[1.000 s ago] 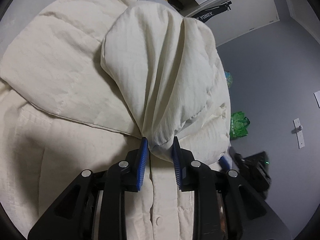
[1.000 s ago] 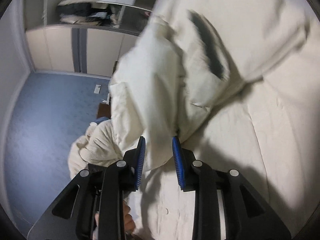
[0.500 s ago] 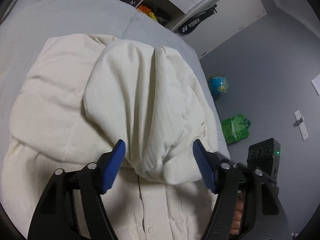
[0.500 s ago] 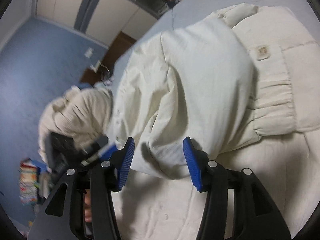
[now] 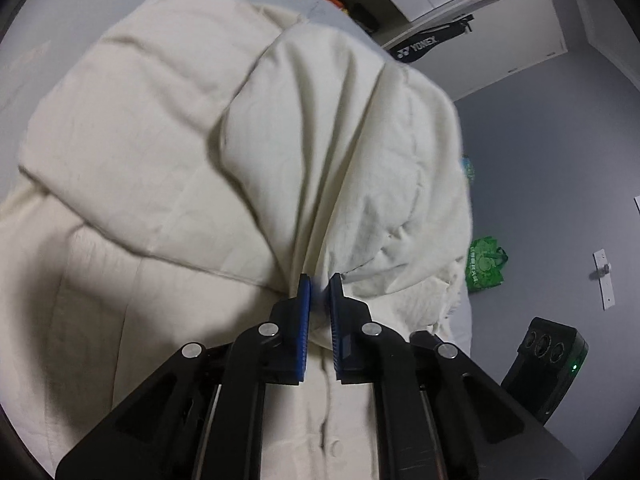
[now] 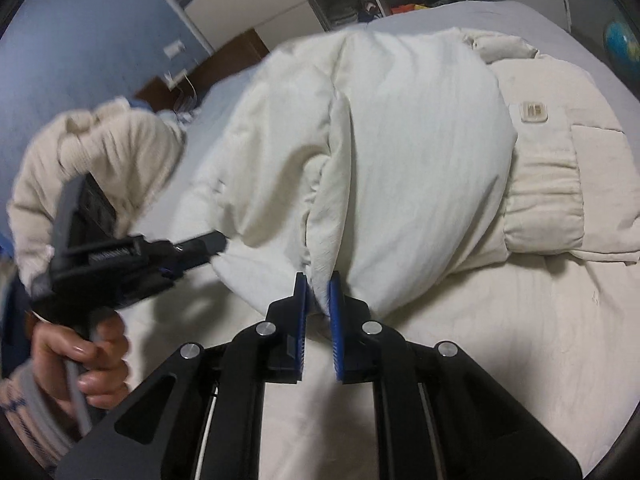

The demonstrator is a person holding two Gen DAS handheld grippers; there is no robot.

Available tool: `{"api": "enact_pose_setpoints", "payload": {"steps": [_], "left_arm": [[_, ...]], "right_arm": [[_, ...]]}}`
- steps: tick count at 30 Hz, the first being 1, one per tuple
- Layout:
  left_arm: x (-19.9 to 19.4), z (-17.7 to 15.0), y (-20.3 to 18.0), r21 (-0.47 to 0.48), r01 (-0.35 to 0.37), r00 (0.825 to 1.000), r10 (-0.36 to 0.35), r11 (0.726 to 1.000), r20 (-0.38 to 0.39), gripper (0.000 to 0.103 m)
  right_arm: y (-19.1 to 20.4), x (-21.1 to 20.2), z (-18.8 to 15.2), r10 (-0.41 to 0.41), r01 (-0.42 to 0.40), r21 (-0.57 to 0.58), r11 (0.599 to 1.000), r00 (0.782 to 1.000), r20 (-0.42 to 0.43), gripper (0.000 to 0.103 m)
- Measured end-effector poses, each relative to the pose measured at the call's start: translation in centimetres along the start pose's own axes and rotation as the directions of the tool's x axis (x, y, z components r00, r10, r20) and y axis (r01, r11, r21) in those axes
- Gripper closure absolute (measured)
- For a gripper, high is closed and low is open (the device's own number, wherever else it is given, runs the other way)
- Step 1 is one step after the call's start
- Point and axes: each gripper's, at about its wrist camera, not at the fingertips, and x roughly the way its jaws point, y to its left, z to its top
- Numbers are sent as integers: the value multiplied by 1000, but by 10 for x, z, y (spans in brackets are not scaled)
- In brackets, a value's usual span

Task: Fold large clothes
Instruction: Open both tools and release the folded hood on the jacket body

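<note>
While spread over the grey bed (image 6: 520,20) — cream padded jacket (image 5: 120,152), sleeve bunched up; left gripper (image 5: 319,280) and right gripper (image 6: 318,280) just closed, each pinching its fabric.

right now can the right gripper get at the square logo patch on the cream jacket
Probably not as things stand: the right gripper has just closed its fingers on a pinch of the jacket, so it is occupied. The logo patch lies uncovered beyond the raised fold, to the right; reaching it would mean letting go first.
</note>
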Motion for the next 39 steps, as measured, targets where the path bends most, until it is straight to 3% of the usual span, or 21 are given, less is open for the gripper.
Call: {"api": "enact_pose_setpoints", "payload": {"steps": [7,14,16,18,20,21,22,27,32,39], "left_arm": [[20,-3,10,21,-59,998,60,998,-7,89],[22,-4,10,47,-82,997,82,996,-5,81],[18,3,8,40,-76,997,77,996,-6,72],[1,2,10,40,-59,998,59,997,0,47],[-10,2,10,46,-58,998,58,997,16,33],[-19,1,10,51,-54,998,53,997,19,30],[-26,0,11,54,-49,999,48,997,15,30],[-64,-10,18,68,-75,997,74,995,10,26],[-112,-20,30,108,-141,990,139,984,27,23],[-168,-39,56,99,-250,967,245,963,65,20]], "right_arm": [[-10,26,-8,-63,63,-14,998,998,-19,95],[-9,32,-9,-66,66,-6,998,998,-15,94],[-8,24,-9,-43,43,9,999,999,-14,91],[-7,11,-11,-33,33,1,999,999,-9,85],[-1,-5,-15,-7,7,-18,1000,1000,-7,65],[1,-12,-16,-4,4,-27,1000,1000,-8,56],[4,-21,-19,-11,11,-40,999,1000,-8,46],[0,-67,-34,5,-5,-41,999,1000,14,44],[-28,-113,-44,27,-30,73,997,998,48,34],[-63,-150,-59,-31,20,172,985,998,60,29]]}}
